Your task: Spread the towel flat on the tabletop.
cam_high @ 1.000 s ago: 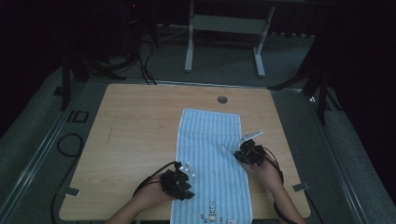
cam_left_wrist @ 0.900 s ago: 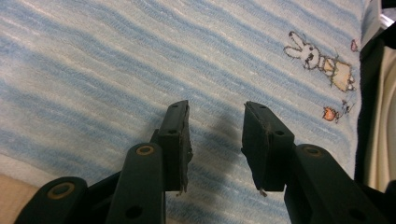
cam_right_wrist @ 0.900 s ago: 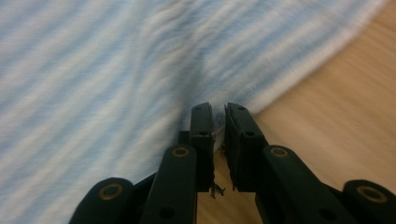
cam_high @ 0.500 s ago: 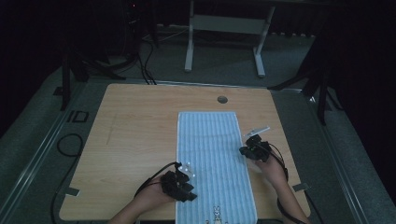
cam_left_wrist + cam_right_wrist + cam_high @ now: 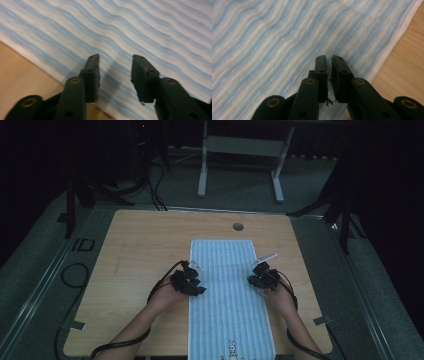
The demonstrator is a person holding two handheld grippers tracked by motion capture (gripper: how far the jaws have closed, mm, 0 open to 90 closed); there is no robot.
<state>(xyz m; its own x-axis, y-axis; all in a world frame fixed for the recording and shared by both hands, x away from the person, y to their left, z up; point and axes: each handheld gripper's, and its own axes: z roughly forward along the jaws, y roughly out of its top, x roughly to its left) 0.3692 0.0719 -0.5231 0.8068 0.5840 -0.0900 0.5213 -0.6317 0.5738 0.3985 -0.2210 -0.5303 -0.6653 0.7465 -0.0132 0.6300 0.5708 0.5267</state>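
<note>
Towel (image 5: 227, 290) flat on table (image 5: 140, 250) — left gripper (image 5: 115, 75) jaws apart, seemingly empty.

Your left gripper (image 5: 191, 271) and right gripper (image 5: 257, 272) are black, with flat ribbed jaws, brass-ringed pivot screws and trailing black cables (image 5: 165, 281); your forearms are bare, no sleeves.

We are looking at a dim lab: cables (image 5: 150, 180) and a metal stand (image 5: 240, 155) beyond the grippers' wooden table (image 5: 145, 245).
</note>
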